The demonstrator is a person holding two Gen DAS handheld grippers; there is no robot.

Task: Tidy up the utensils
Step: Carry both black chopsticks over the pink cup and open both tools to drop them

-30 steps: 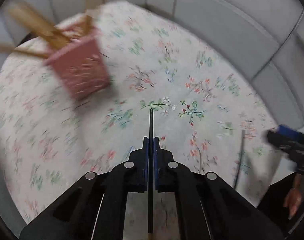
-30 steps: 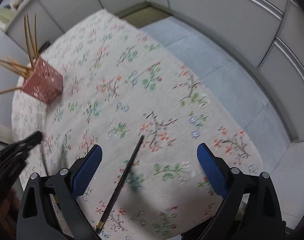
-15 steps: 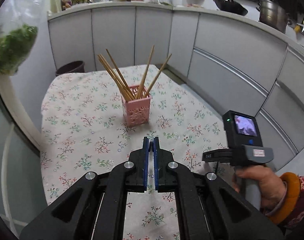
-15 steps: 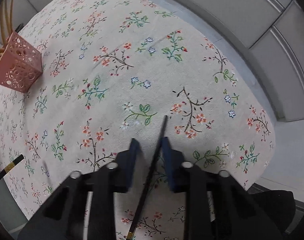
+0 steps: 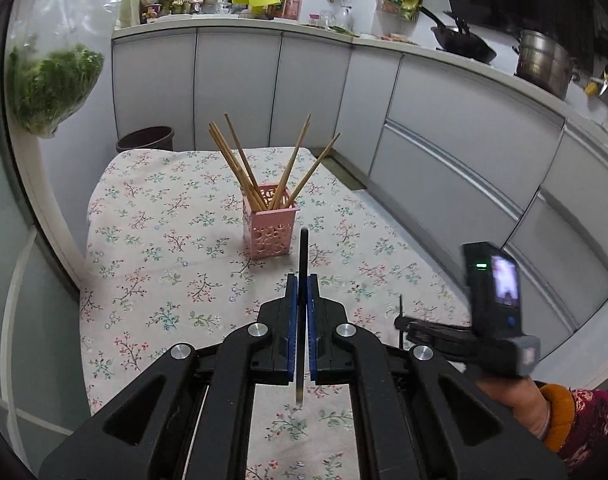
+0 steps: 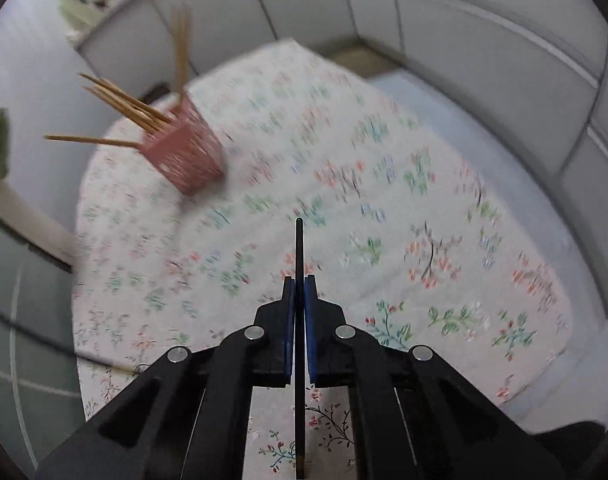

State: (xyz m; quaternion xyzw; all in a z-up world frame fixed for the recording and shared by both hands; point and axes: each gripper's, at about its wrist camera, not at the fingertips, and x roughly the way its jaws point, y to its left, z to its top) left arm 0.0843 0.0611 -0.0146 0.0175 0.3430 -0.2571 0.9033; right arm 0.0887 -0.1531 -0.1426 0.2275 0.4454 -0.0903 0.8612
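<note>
A pink perforated holder stands on the floral tablecloth with several wooden chopsticks fanned out of it. My left gripper is shut on a black chopstick that points forward, just short of the holder. My right gripper is shut on another black chopstick, lifted above the cloth. The holder shows blurred at the upper left in the right wrist view. The right gripper also shows at the right in the left wrist view.
Grey kitchen cabinets curve around the table's far and right sides. A dark bin stands behind the table. A bag of greens hangs at the left. The table edge drops off at the right.
My right gripper closed on the black chopstick that lay on the cloth and lifted it. My left gripper, holding its chopstick, swung up to face the holder.
</note>
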